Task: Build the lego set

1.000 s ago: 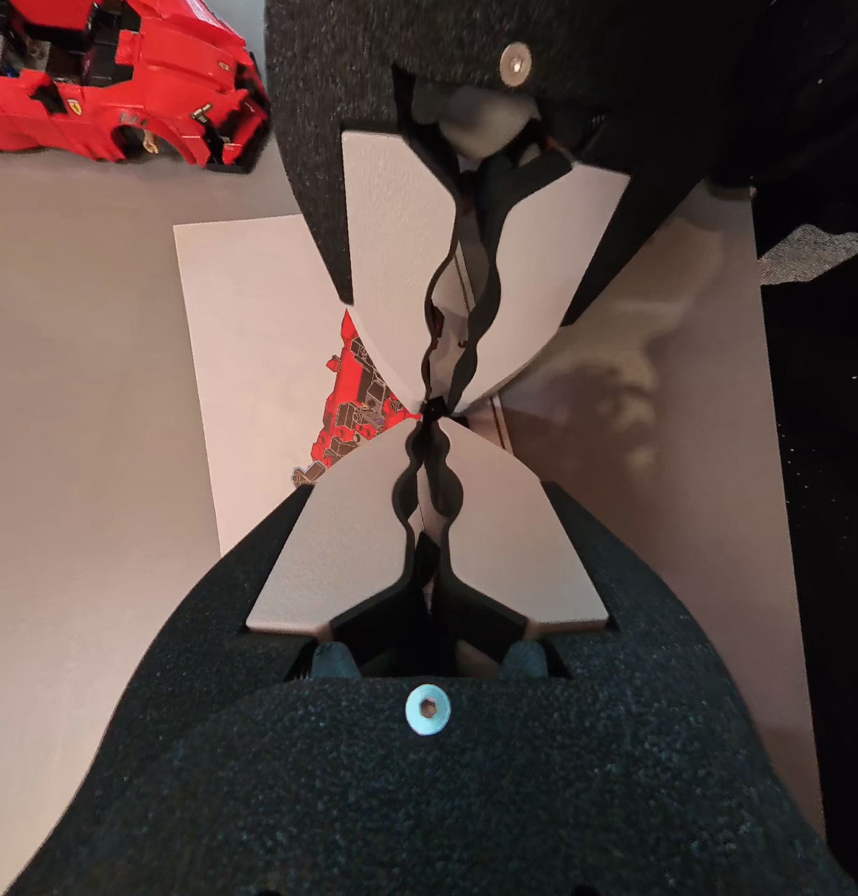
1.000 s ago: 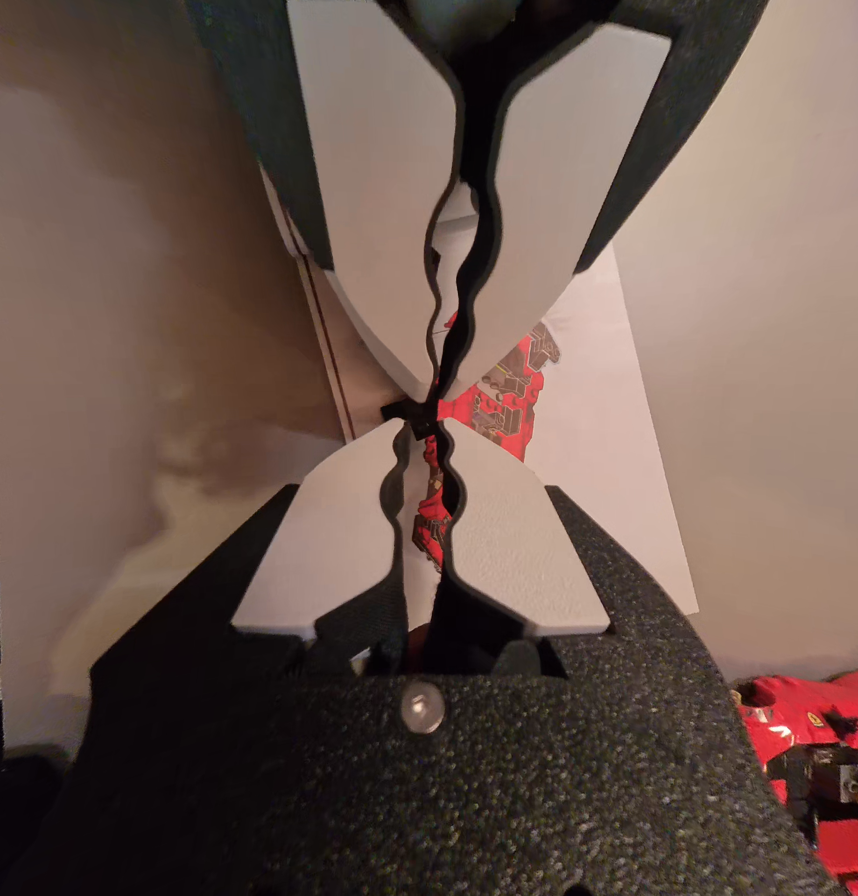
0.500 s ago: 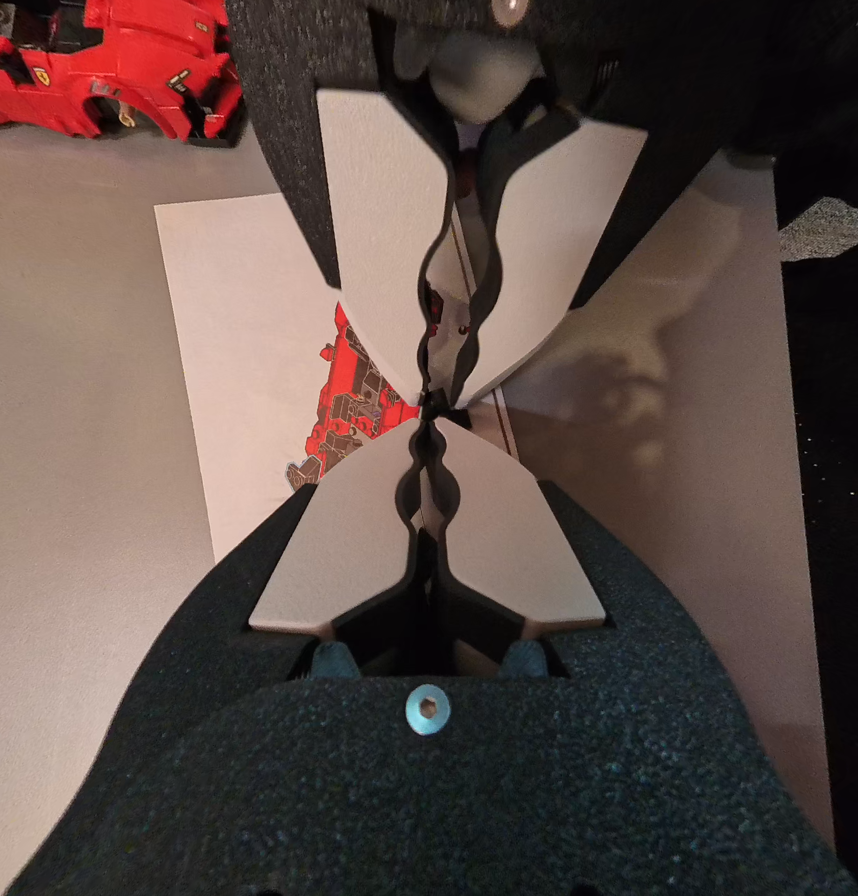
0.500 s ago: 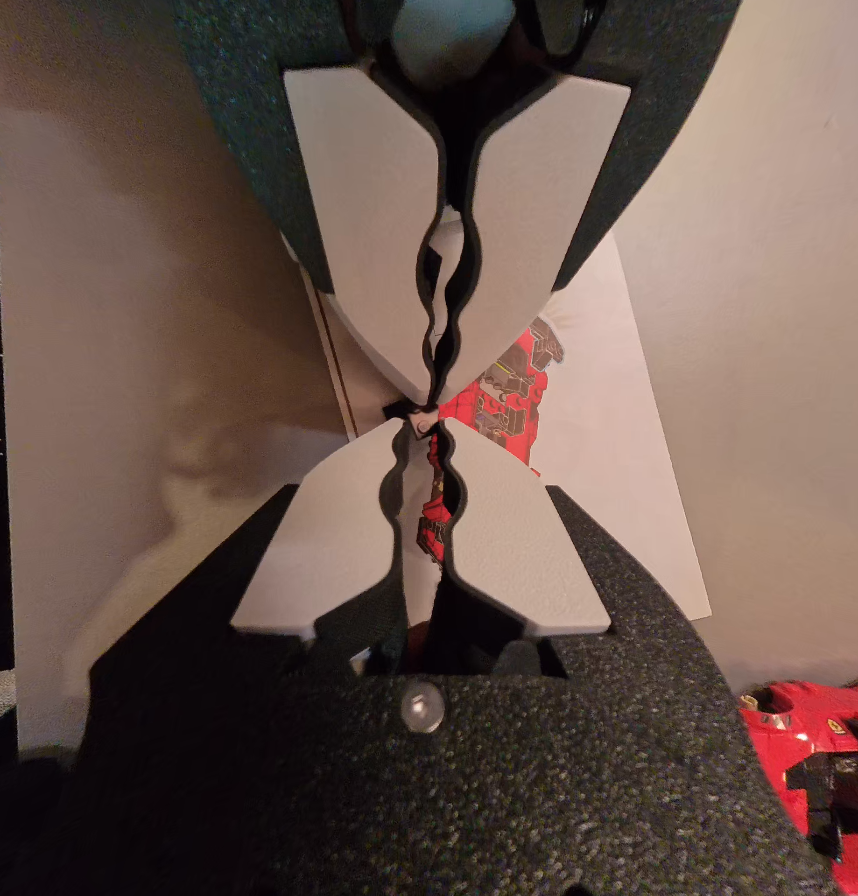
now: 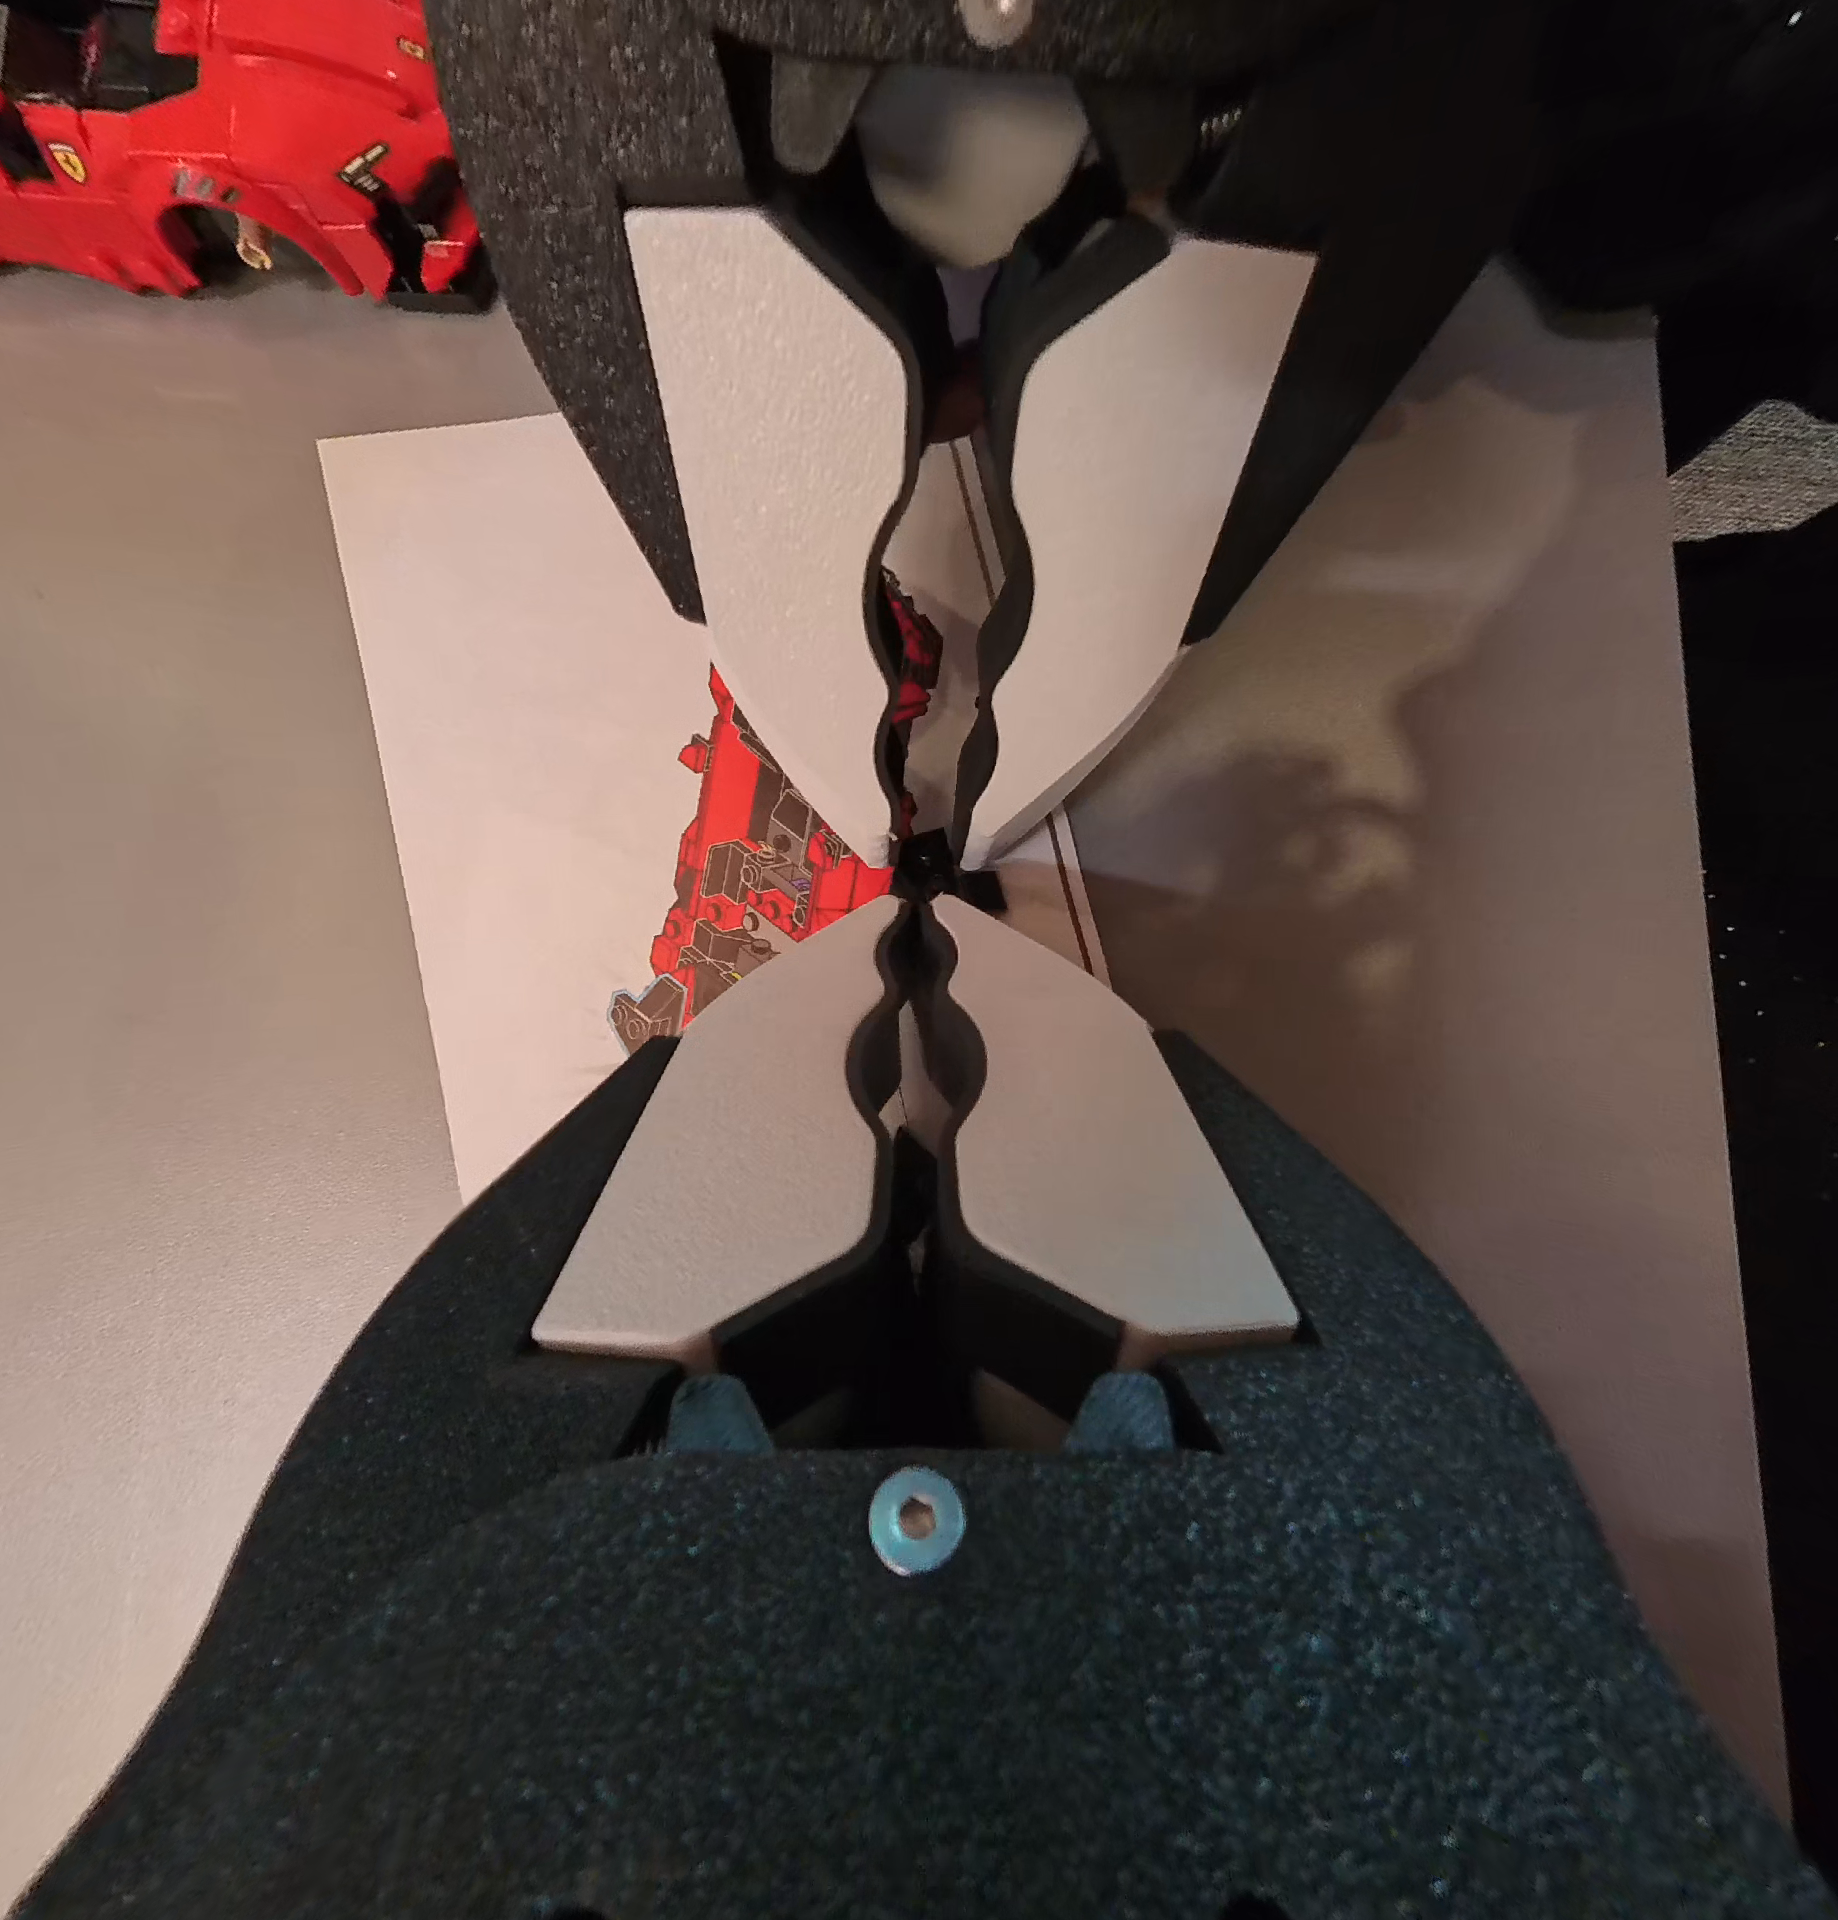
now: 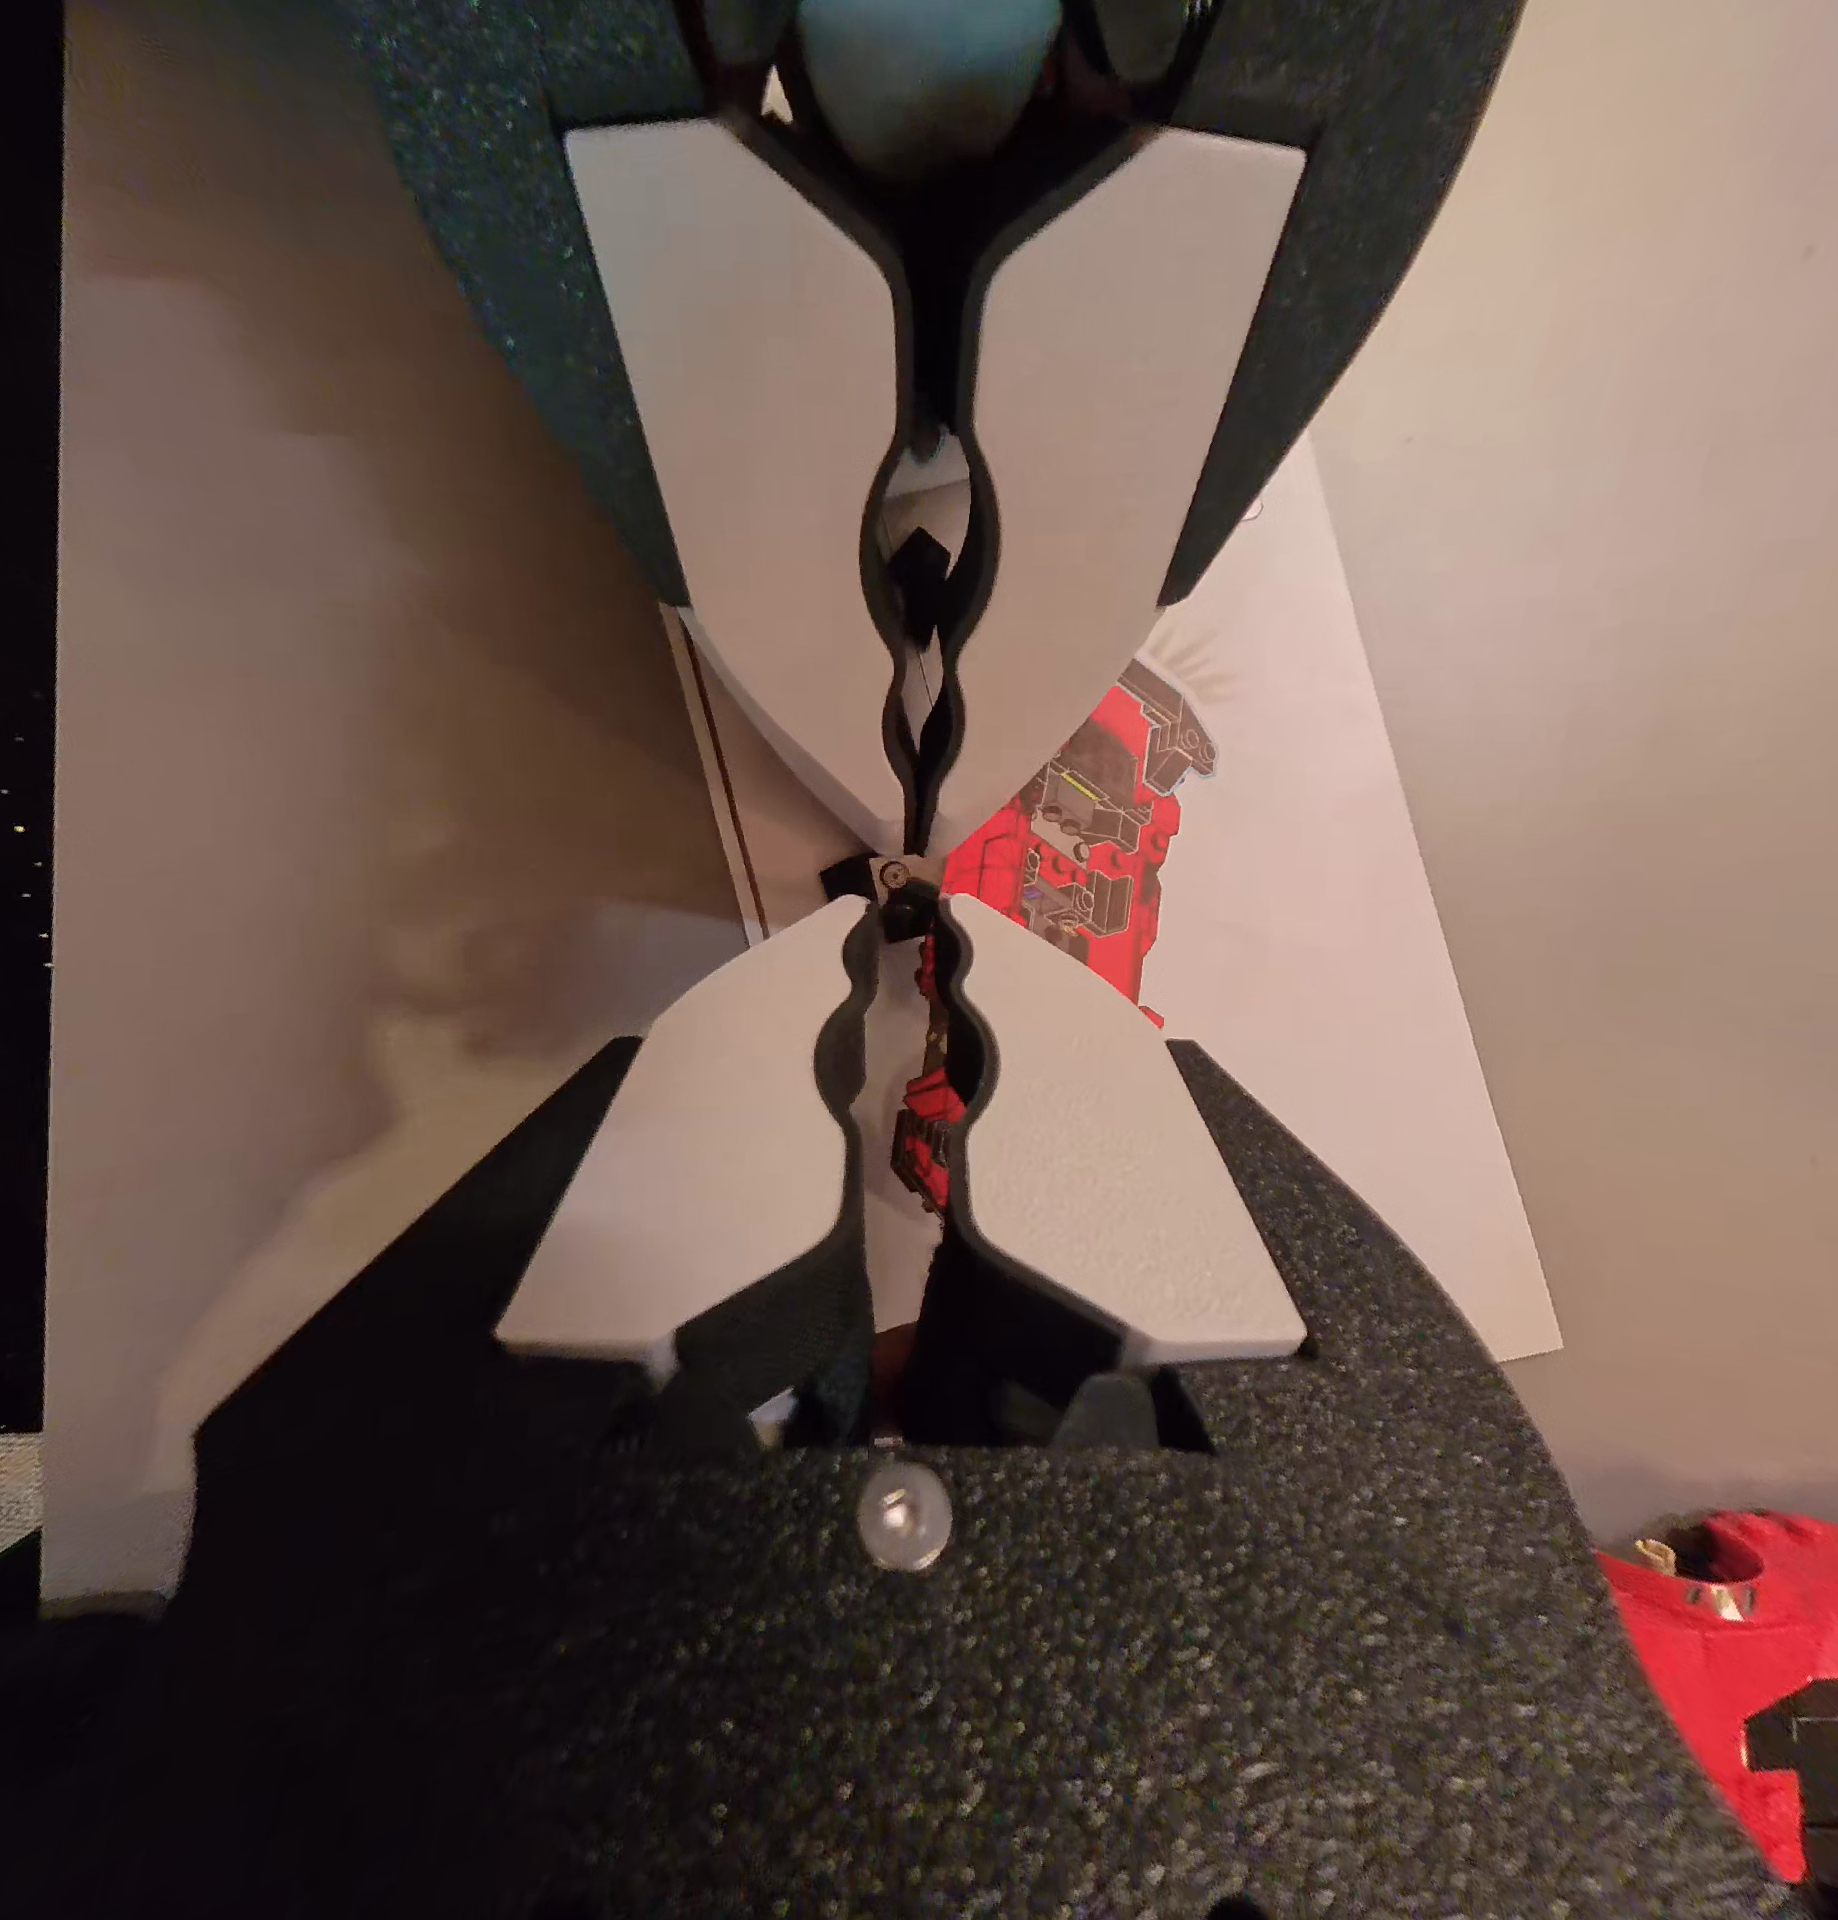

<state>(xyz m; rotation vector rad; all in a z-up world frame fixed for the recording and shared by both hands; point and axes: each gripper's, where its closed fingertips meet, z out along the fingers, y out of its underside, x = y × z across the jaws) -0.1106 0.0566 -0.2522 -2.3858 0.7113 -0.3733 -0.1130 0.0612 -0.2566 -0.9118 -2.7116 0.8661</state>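
Nearest us, our left gripper (image 5: 920,899) had its fingers nearly closed, pinching a small black Lego piece (image 5: 930,864) at the tips. Tip to tip with it, our right gripper (image 6: 907,914) was closed almost as far on another small black piece (image 6: 899,920), a white stud piece (image 6: 891,875) touching it. Below lay the instruction sheet (image 5: 499,665) on the desk (image 5: 146,935). Farthest, the red Lego car (image 5: 208,145) looked largely built; we judged these small parts not yet fitted.
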